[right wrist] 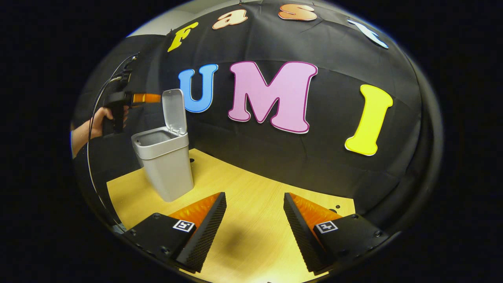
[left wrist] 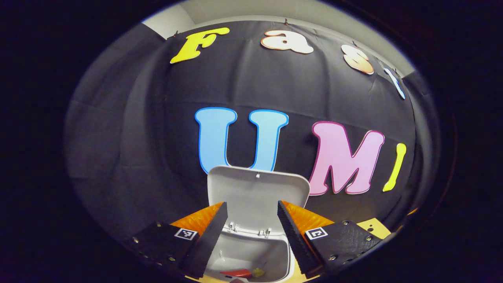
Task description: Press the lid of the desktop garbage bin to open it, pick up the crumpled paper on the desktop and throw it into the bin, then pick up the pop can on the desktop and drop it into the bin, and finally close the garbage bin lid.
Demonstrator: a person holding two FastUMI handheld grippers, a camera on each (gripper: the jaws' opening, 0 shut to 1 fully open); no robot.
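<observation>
Above the lid-up bin (left wrist: pixel 251 251), left hand-held gripper (left wrist: pixel 251 232) agape; right hand-held gripper (right wrist: pixel 254 232) agape over bare tabletop (right wrist: pixel 251 196).

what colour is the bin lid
Light grey, matching the bin; the open lid shows best in the right gripper view.

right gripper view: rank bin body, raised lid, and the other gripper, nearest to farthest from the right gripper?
1. Bin body, standing on the desk ahead-left of the right gripper.
2. Raised lid, upright at the bin's far edge.
3. Left gripper, held in a hand above the bin, at far left; close to the lid, so 2 and 3 are tentative.
</observation>
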